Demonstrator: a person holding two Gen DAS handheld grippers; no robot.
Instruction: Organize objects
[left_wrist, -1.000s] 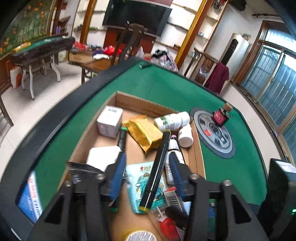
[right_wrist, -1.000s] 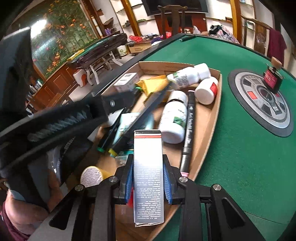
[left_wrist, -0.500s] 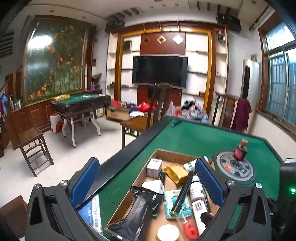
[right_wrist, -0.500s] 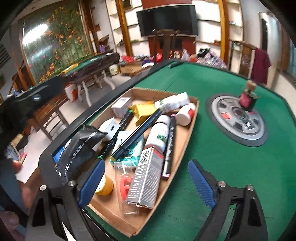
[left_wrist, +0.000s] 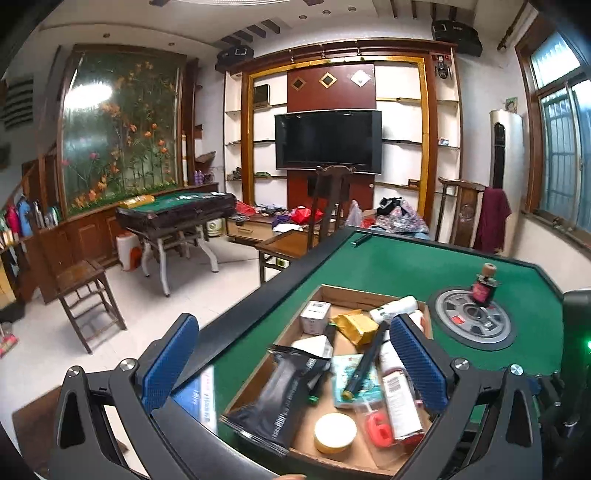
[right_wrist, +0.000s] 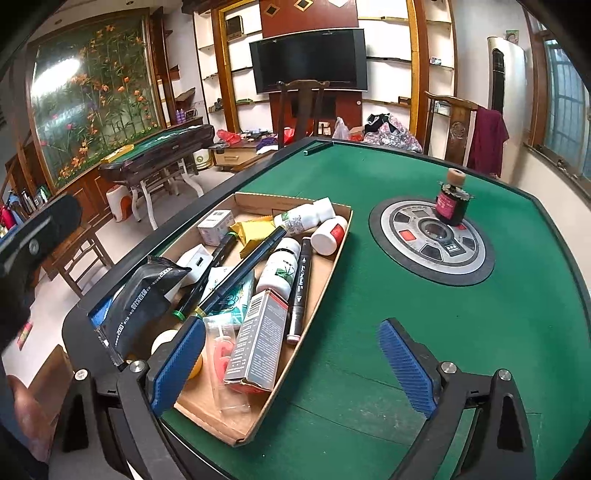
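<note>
A shallow cardboard tray (right_wrist: 332, 266) (left_wrist: 354, 293) lies on the green table, full of objects. It holds a black foil pouch (right_wrist: 142, 299) (left_wrist: 280, 402), a grey carton (right_wrist: 258, 339), black markers (right_wrist: 242, 269) (left_wrist: 364, 363), white pill bottles (right_wrist: 280, 269), a gold packet (left_wrist: 356, 326), small white boxes (right_wrist: 214, 227) and a yellow-lidded jar (left_wrist: 334, 432). My left gripper (left_wrist: 295, 365) is wide open and empty, raised above the tray's near end. My right gripper (right_wrist: 295, 362) is wide open and empty, held back over the tray's near right corner.
A round grey control panel (right_wrist: 430, 240) sits mid-table with a small dark bottle (right_wrist: 452, 201) standing on it. The table has a raised black rim (right_wrist: 155, 236). Chairs, another folded table (left_wrist: 177, 210) and a TV stand lie beyond on the white floor.
Both grippers opened and pulled back up from the tray. The right let go of the grey carton, which now lies in the tray. The left released the black pouch.
</note>
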